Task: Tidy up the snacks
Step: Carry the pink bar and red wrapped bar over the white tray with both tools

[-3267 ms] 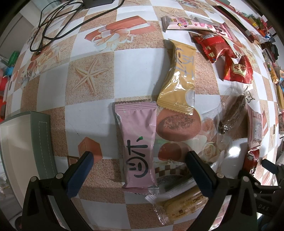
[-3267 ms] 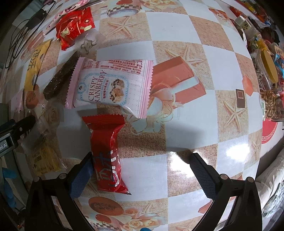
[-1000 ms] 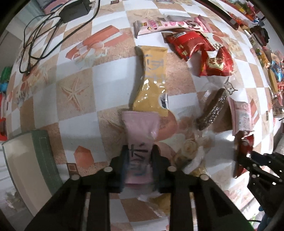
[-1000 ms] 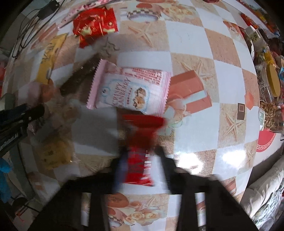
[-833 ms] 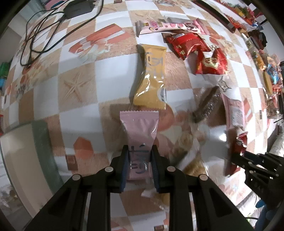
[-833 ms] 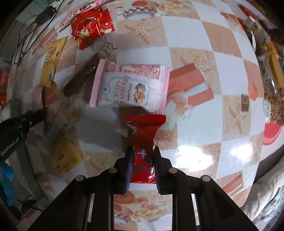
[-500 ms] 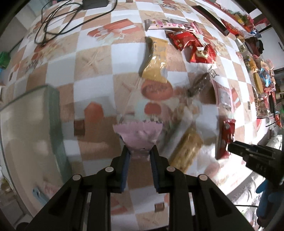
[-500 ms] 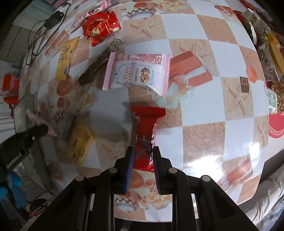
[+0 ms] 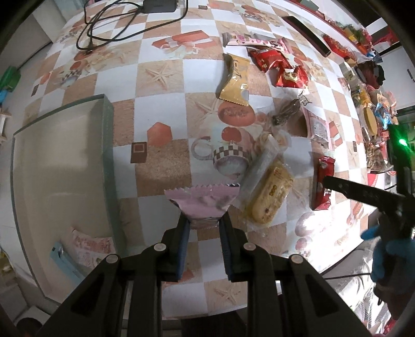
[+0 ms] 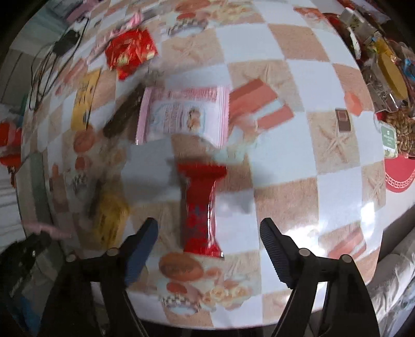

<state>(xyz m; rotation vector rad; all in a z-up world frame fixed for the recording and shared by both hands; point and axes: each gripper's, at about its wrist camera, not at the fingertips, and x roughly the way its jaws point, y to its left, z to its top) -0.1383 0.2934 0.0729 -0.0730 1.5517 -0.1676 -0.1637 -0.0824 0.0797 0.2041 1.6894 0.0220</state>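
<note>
Since a second ago, the left claw (image 9: pixel 203 229) has lifted the pink foil snack packet (image 9: pixel 202 204) off the checkered surface (image 9: pixel 160 166), still clamped on it. The right claw (image 10: pixel 208 241) is opening, the red foil snack bar (image 10: pixel 201 207) loose between its jaws. Both wrappers look light, crinkly and slippery, best pinched mid-body.

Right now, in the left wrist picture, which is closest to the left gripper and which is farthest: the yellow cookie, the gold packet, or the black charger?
1. Yellow cookie, just right of the left gripper.
2. Gold packet, farther up the table, middle.
3. Black charger, at the far top edge.
</note>
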